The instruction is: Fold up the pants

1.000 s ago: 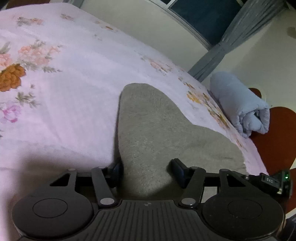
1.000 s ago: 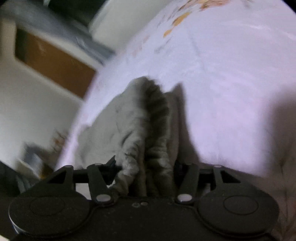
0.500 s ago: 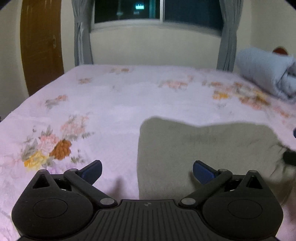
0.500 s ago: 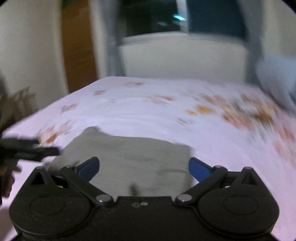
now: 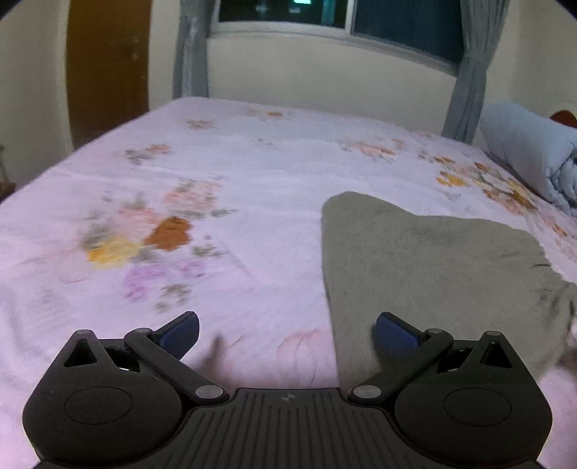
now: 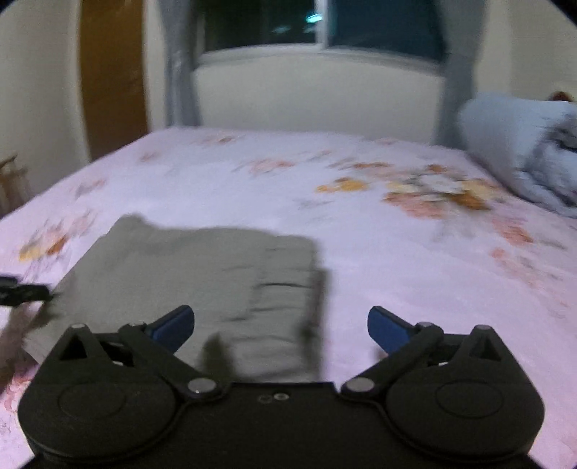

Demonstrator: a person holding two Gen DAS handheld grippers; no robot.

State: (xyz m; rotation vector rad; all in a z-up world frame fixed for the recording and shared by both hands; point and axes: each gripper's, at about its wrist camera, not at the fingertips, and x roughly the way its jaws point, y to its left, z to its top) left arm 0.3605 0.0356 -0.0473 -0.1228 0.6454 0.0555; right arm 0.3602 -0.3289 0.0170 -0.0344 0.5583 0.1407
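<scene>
One floral bedsheet [image 5: 252,173], curtained window [image 5: 324,14] beyond.

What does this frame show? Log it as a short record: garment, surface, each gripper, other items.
garment: grey pants, folded into a flat rectangle, held by neither gripper
surface: bed with pink floral sheet
left gripper: open, empty, right pad over the pants' left edge
right gripper: open, empty, above the pants' near right corner
other items: rolled light-blue blanket at the bed's right side; grey curtains by a dark window

Dim indoor light, window [image 5: 339,14] dark; fisheye bending at edges; right wrist view motion-blurred, left sharper.
</scene>
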